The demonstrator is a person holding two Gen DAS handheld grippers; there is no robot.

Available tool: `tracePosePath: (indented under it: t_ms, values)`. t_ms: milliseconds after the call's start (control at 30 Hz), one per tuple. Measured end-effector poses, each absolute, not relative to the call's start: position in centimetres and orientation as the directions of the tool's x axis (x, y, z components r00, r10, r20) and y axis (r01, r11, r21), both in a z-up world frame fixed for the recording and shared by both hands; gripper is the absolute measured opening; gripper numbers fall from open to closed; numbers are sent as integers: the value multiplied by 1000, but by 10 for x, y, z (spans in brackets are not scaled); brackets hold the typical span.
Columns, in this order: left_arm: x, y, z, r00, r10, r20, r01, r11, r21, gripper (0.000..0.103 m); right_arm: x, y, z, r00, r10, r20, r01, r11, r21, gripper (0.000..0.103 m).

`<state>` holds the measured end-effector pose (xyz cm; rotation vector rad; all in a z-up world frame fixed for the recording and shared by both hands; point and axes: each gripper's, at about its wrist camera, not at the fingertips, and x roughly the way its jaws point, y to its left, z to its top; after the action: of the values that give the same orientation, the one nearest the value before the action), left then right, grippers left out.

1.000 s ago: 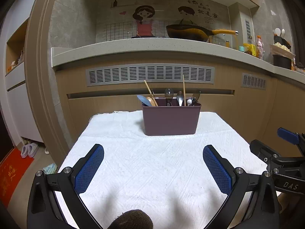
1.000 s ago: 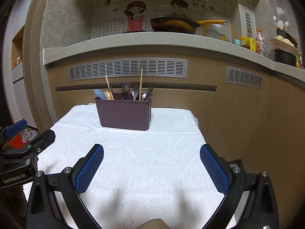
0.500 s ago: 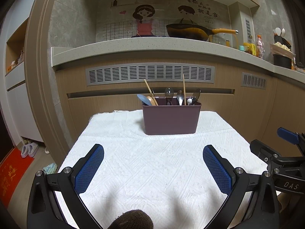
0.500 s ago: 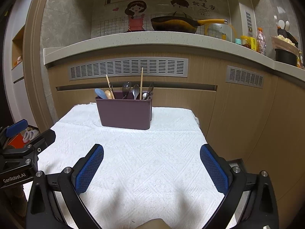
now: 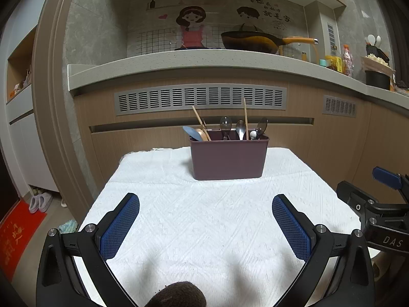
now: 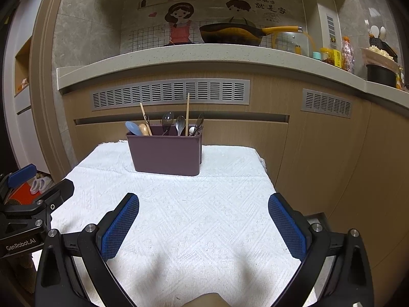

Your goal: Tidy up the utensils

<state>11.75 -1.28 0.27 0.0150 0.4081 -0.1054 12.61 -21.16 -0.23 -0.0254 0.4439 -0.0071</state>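
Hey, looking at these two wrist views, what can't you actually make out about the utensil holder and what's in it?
- Utensil handles: hidden in both views by the front wall of the purple holder; only the spoon bowls and chopsticks poke above the rim.
- Inner compartments: its wall blocks them in both views.
- Exact utensil count: the right-hand cluster overlaps and is too small.
- Table near edge: cut off by the frame and the open jaws.

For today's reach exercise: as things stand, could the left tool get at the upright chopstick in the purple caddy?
Probably yes. The left tool is open and holds nothing, and only bare white cloth lies between it and the purple caddy. The chopstick stands taller than the spoons beside it.
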Motion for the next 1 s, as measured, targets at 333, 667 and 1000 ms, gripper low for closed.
tracePosePath:
  t_ms: [333, 667, 1000]
  values:
    - [117, -12, 3, 913, -100, -397, 107, 994, -6, 103, 126, -213, -2, 903, -9, -430, -2, 1000, -25, 100]
    - [117, -12, 3, 913, -99, -396, 106, 994, -6, 103, 126, -212, -2, 902, -7, -432, -3, 1000, -24, 100]
    - [117, -12, 2, 913, -100, -395, 107, 994, -5, 103, 126, -212, -3, 902, -7, -431, -4, 1000, -23, 100]
